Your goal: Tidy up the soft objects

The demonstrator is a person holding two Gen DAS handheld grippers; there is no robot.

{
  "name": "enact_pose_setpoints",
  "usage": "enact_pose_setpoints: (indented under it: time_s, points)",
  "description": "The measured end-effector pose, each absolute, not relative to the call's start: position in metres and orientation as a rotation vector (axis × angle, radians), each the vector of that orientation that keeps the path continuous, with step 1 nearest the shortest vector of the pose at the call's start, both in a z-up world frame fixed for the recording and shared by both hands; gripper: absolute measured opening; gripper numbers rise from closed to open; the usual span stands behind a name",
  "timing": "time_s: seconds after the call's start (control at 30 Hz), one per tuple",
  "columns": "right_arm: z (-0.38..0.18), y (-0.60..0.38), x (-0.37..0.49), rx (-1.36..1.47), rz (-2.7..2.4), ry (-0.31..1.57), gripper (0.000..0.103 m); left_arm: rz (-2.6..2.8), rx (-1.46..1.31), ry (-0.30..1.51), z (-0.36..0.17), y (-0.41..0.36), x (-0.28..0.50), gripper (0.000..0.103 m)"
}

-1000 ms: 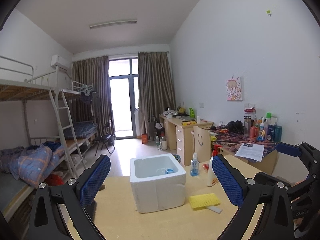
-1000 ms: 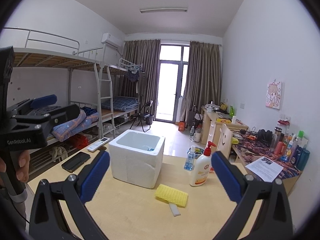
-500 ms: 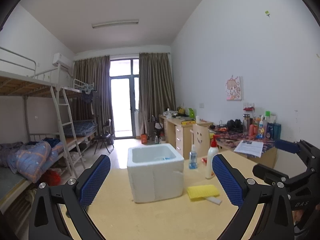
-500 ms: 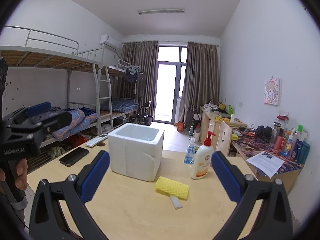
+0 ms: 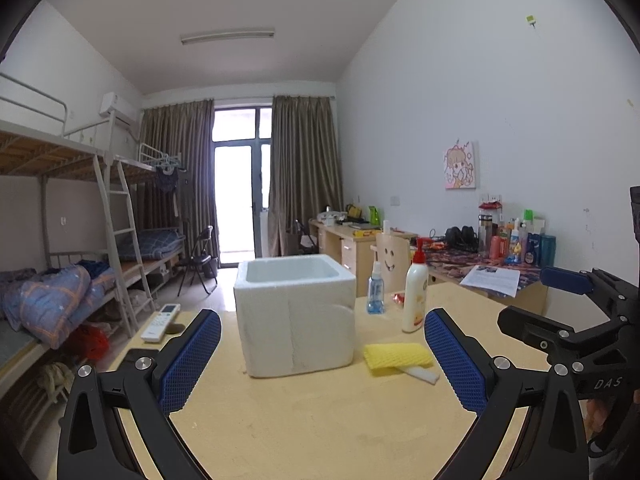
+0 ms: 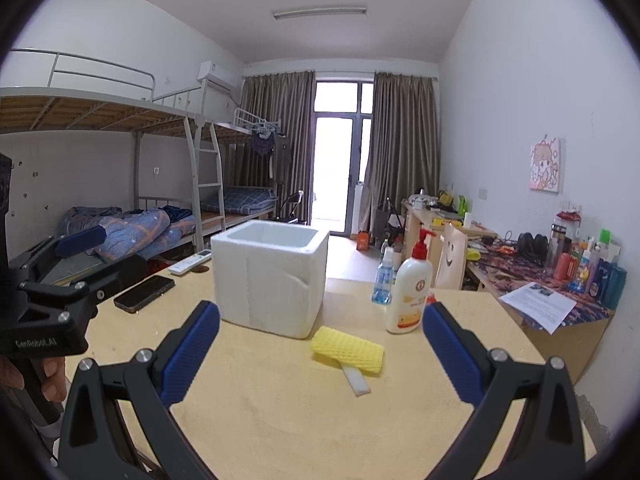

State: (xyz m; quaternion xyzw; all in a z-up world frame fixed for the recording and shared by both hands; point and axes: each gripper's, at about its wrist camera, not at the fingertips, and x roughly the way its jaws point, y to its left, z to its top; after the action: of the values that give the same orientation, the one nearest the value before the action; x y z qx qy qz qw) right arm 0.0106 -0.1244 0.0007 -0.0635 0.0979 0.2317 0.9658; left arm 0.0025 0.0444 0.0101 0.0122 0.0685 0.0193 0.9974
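A white foam box (image 5: 295, 314) (image 6: 269, 276) stands open-topped on the wooden table (image 5: 320, 420) (image 6: 304, 412). Just right of it lies a yellow foam net sleeve (image 5: 397, 354) (image 6: 347, 349) over a small white foam strip (image 5: 420, 375) (image 6: 356, 381). My left gripper (image 5: 322, 354) is open, held low in front of the box with nothing between its blue pads. My right gripper (image 6: 320, 350) is open too, in front of the yellow sleeve and apart from it. Each gripper shows at the edge of the other's view.
A white lotion pump bottle (image 5: 415, 296) (image 6: 409, 294) and a small blue spray bottle (image 5: 375, 289) (image 6: 384, 278) stand behind the sleeve. A black phone (image 6: 145, 293) and a white remote (image 5: 161, 321) lie at the table's left. Bunk beds left, cluttered desks right.
Both grippers have dropped lower and moved closer to the table, so the box and sleeve look larger and are seen more from the side. Both stay open.
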Motion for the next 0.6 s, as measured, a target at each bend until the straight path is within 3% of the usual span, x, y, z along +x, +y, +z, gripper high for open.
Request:
enact_pose_setpoints:
  time_s: [0.6]
  points:
    - [-0.027,-0.121,0.035,-0.147,0.486,0.297,0.103,0.054,0.0,0.24,-0.016,0.06,0.019,0.102]
